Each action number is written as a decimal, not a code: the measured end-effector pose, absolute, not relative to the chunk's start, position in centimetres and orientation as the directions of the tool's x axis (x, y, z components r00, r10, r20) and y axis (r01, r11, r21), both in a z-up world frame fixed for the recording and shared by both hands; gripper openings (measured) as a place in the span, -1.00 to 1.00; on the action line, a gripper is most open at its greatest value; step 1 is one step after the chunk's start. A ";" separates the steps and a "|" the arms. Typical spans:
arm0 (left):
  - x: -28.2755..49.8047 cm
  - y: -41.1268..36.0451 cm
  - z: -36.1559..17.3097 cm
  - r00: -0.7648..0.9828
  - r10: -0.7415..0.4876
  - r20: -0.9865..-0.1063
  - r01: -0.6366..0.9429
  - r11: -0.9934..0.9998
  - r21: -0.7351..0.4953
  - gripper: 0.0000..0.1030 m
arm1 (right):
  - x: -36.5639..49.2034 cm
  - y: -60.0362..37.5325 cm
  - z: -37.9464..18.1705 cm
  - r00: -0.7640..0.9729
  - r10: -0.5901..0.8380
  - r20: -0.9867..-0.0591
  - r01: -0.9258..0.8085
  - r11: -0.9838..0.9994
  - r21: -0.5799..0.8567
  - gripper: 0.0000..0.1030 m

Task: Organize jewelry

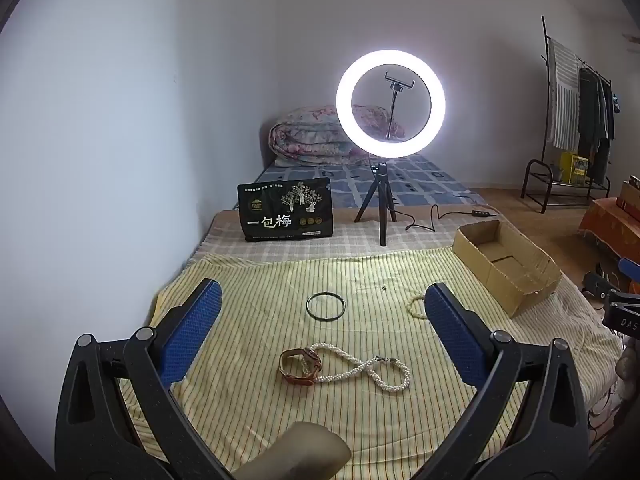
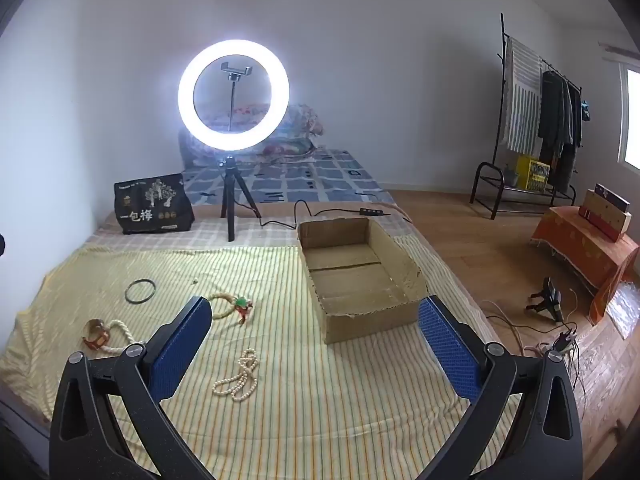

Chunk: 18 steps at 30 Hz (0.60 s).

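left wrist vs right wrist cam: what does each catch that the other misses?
Left wrist only: the twisted pearl necklace's full loop, hidden mostly behind a finger in the right view.
Right wrist only: a loose pearl strand, the bead bracelet's green and red charm, the window.
Both: black bangle, brown watch, empty cardboard box, ring light. Each view's own gripper is open.

left gripper (image 1: 323,312): jaws spread as wide as they go, nothing between the blue pads (image 1: 191,332), tipped a bit downward
right gripper (image 2: 316,334): same deal, wide open and empty, blue pads (image 2: 181,342) well apart, angled slightly down
touching anything: nope, both just hovering
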<state>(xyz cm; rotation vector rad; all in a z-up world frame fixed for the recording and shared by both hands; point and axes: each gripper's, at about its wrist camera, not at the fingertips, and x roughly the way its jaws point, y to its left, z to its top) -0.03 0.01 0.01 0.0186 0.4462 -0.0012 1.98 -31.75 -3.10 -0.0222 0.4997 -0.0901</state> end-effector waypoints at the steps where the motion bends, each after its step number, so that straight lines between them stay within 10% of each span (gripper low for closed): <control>1: 0.0 0.0 0.0 0.901 0.003 -0.434 0.004 1.000 0.015 1.00 | 2.0 -31.8 -3.1 0.875 -0.088 -0.477 0.079 0.996 -0.040 0.99; 18: 0.0 0.1 0.4 0.901 -0.002 -0.433 0.004 1.000 0.005 1.00 | 2.0 -31.4 -3.0 0.877 -0.095 -0.472 0.075 0.995 -0.060 0.99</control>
